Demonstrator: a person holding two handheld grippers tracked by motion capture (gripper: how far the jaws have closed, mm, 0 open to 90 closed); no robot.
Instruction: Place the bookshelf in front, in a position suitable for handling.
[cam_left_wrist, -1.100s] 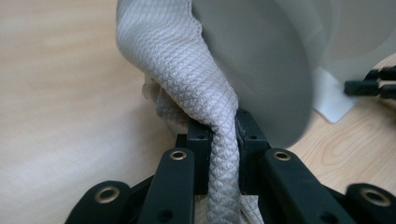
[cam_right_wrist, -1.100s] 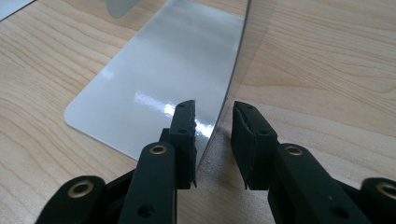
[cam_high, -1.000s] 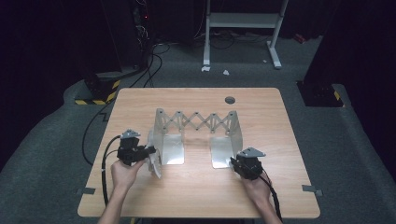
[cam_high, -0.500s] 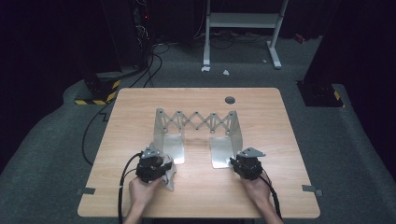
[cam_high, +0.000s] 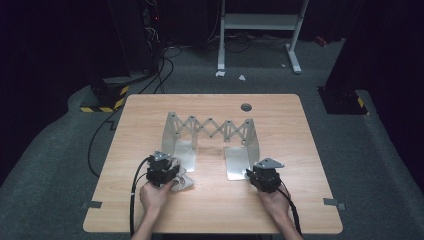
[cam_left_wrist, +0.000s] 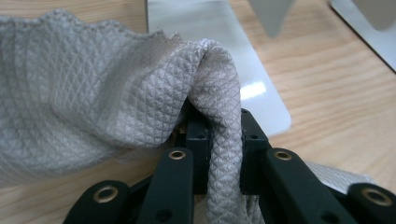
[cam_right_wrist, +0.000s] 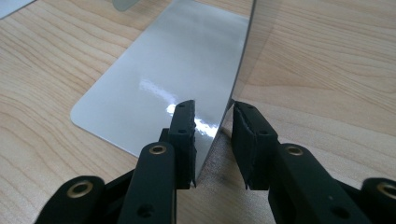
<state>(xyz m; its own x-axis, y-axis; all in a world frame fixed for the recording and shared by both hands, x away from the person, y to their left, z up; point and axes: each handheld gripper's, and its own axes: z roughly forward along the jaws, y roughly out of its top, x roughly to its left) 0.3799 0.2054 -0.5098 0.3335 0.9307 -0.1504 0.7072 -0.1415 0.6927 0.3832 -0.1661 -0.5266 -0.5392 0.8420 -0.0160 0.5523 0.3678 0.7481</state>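
Observation:
A metal folding rack (cam_high: 210, 125) with a scissor lattice and two shiny end plates stands mid-table. My left gripper (cam_high: 174, 176) sits just in front of the left plate (cam_left_wrist: 210, 28), shut on a fold of pale grey quilted cloth (cam_left_wrist: 93, 93). The cloth (cam_high: 183, 183) bunches on the wood beside it. My right gripper (cam_right_wrist: 214, 109) is at the near corner of the right plate (cam_right_wrist: 177, 60). Its jaws are closed from both sides on the thin upright wall of that plate. In the high view the right gripper (cam_high: 260, 170) rests low at the plate's front edge.
The wooden table (cam_high: 210, 215) has a round cable hole (cam_high: 246, 107) near its far edge. Black cables trail from both grippers off the near edge. Beyond the table lie floor cables, a yellow-black striped base (cam_high: 107, 102) and a white frame stand (cam_high: 260, 22).
My left hand has moved right and toward the table's near edge, sinking lower, and the cloth now lies bunched in front of the left plate. The right hand has stayed put.

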